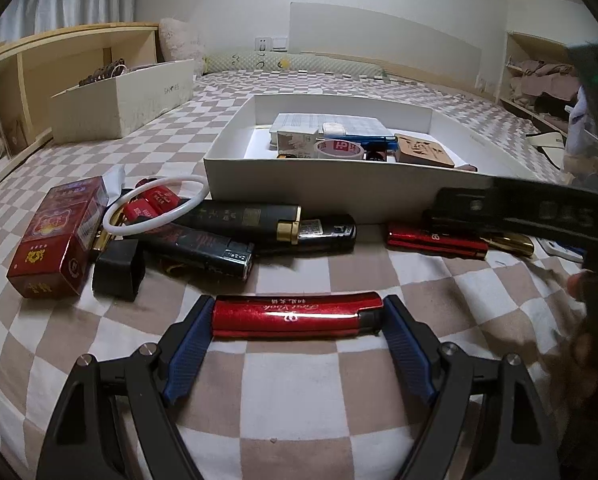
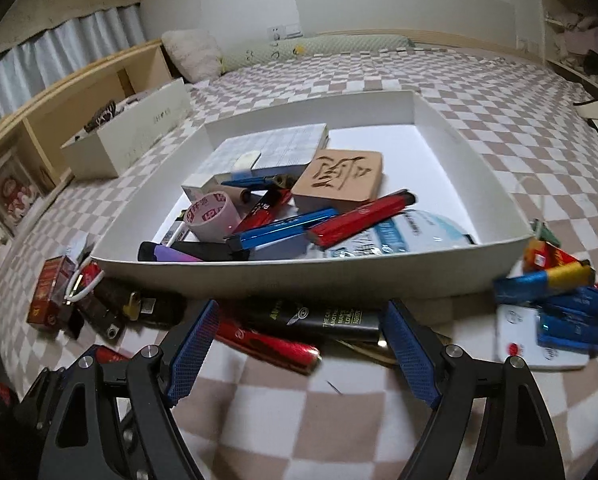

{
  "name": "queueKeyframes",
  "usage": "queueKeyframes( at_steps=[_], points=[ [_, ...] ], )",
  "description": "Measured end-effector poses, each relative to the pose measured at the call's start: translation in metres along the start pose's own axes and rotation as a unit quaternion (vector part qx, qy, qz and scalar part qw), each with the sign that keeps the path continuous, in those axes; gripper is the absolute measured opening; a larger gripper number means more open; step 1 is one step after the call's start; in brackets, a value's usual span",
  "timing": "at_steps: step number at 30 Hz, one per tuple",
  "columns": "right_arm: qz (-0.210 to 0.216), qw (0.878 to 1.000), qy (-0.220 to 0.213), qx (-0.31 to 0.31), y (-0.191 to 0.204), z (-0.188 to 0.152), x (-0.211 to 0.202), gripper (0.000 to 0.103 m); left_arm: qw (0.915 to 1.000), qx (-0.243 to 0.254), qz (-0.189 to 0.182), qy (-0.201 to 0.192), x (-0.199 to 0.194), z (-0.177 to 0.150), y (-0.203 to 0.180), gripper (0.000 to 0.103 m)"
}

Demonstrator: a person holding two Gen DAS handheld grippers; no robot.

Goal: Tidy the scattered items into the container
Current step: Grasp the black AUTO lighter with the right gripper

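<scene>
**Red lighter between the left jaws, white box half filled**

We work on a bed (image 1: pixel 299 380) covered by a brown and white checked sheet. On it, ahead of both grippers, sits the white box (image 2: pixel 259 276), wide and shallow, its near wall facing us. Inside it we see a checked booklet (image 2: pixel 275 146) at the back, a tan wooden block (image 2: pixel 341 180) with a carved character, a roll of tape (image 2: pixel 213 216), a blue lighter (image 2: pixel 283 230) and a red one (image 2: pixel 363 216) lying across a round printed disc.

Outside the box, just beside its near wall, the loose things lie in heaps. To the left we have a red cigarette pack (image 1: pixel 55 236), a white ring (image 1: pixel 155 204), and several black lighters (image 1: pixel 239 220) touching one another. To the right lies a pile of blue lighters (image 2: pixel 571 312) on a white card.

Our left gripper (image 1: pixel 297 316) holds its jaws wide around a red lighter (image 1: pixel 295 315) that lies crosswise on the sheet; both blue pads touch its ends, so we have it gripped lengthwise.

Our right gripper (image 2: pixel 299 332) stands wide too, above a black lighter (image 2: pixel 323 318) and another red lighter (image 2: pixel 267 342) by the box wall. Its pads touch neither one.
</scene>
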State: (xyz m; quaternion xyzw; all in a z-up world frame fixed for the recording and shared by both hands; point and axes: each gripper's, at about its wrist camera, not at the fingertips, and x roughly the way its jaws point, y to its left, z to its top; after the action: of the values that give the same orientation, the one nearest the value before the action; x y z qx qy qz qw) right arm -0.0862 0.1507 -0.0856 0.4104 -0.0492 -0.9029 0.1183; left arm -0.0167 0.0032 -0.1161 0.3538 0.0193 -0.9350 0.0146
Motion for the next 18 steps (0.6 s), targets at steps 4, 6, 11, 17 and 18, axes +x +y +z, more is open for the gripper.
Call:
queueKeyframes(
  at_steps=[4,6,11,17,18],
  points=[
    [-0.023,1.0,0.004,-0.02,0.006,-0.002,0.005,0.084,1.0,0.0,-0.001,-0.001,0.0,0.0,0.0,0.083],
    [-0.021,1.0,0.003,-0.019,0.003,-0.003,0.004,0.079,1.0,0.0,-0.001,-0.001,0.0,0.0,-0.001,0.083],
    [-0.016,1.0,0.002,-0.024,0.001,-0.004,0.001,0.079,1.0,-0.001,-0.001,-0.001,0.0,0.0,0.0,0.083],
    [-0.012,1.0,0.006,-0.023,-0.007,-0.01,-0.011,0.047,1.0,-0.004,-0.003,0.001,0.0,0.0,0.0,0.083],
    [-0.009,1.0,0.008,-0.02,-0.01,-0.011,-0.014,0.046,1.0,-0.004,-0.003,0.001,0.0,0.0,0.0,0.083]
  ],
)
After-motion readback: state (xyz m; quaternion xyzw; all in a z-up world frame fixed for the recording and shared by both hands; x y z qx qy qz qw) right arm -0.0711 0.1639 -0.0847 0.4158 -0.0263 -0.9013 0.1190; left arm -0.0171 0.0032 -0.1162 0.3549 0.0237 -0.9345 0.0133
